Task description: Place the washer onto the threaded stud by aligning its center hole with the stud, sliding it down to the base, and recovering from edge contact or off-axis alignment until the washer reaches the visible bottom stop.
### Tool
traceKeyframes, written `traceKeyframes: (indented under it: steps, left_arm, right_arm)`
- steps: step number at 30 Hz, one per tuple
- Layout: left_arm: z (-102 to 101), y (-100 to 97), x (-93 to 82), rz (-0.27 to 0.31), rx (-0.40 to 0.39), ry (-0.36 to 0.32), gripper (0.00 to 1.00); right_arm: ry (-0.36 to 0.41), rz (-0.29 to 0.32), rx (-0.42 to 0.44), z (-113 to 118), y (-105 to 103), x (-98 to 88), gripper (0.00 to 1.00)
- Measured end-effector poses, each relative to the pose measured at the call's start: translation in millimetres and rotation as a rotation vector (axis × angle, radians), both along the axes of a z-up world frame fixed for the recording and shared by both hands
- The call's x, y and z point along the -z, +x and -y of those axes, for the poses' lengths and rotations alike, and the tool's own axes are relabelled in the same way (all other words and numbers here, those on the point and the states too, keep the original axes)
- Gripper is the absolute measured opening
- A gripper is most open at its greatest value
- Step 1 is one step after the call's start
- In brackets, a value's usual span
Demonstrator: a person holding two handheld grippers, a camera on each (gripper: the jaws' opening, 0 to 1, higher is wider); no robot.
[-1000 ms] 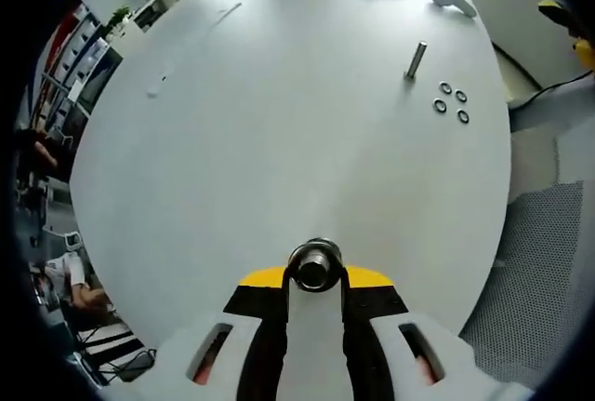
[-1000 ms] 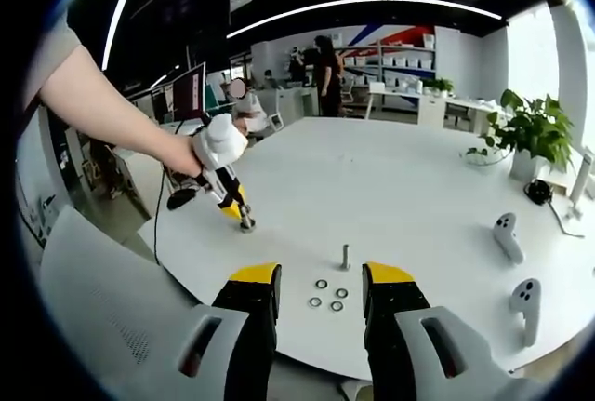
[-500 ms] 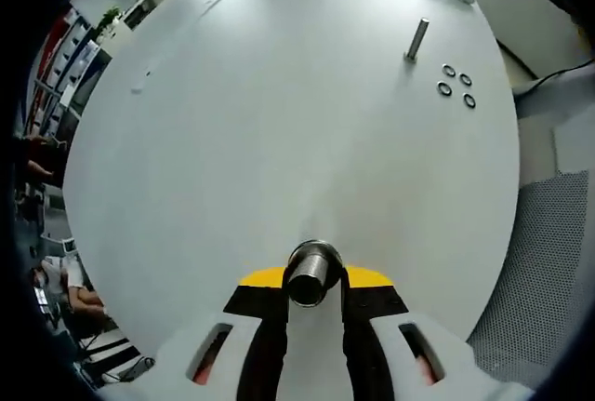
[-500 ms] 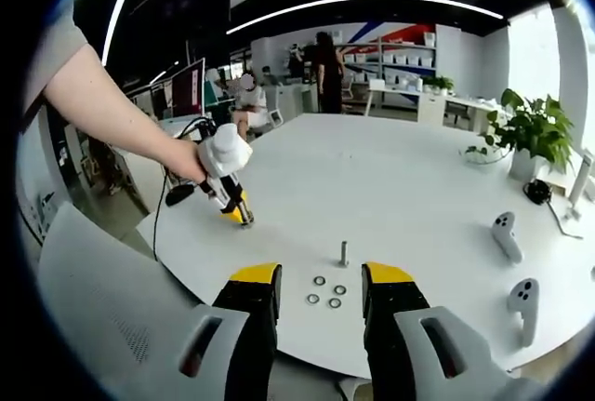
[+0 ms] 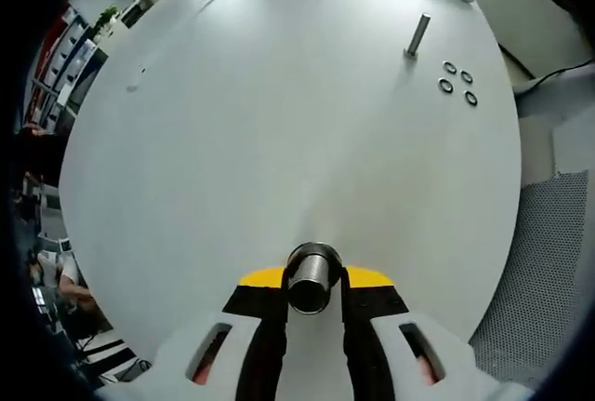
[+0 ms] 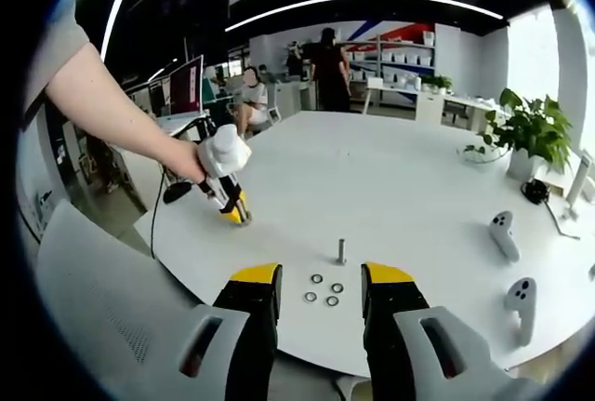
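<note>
Yellow-tipped left gripper jaws clamped on short grey metal cylinder, over white round table. Right gripper jaws parted wide, nothing between. Just beyond right tips: four small silver washers flat on table; upright grey threaded stud beside them, bare. Two white controllers off right.

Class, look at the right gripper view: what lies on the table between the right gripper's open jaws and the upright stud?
Four small washers lie flat on the white table, between the right gripper and the stud.
</note>
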State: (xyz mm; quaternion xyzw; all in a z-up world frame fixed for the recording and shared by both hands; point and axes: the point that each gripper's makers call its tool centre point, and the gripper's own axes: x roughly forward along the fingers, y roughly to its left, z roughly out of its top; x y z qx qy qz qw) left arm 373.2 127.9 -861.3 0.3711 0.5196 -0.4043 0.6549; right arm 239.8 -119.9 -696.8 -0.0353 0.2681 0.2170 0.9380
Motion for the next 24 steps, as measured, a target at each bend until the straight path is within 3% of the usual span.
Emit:
traceKeyframes:
  steps: [8, 12, 14, 24]
  left_arm:
    - [0, 1.3, 1.3, 0.002, 0.004, -0.021, 0.21]
    - [-2, -3.7, 2.3, 0.006, -0.006, -0.023, 0.30]
    - [-2, -1.1, -2.4, 0.041, -0.011, -0.033, 0.31]
    - [-3, -6.0, -25.7, 0.084, -0.111, -0.102, 0.33]
  right_arm:
    - [-0.001, 0.001, 0.003, 1, 0, -0.1, 0.36]
    - [-0.001, 0.003, 0.005, 1, 0, -0.5, 0.36]
    - [-0.001, 0.005, 0.006, 1, 0, -0.7, 0.36]
    - [0.000, 0.005, 0.000, 0, 0, -0.8, 0.36]
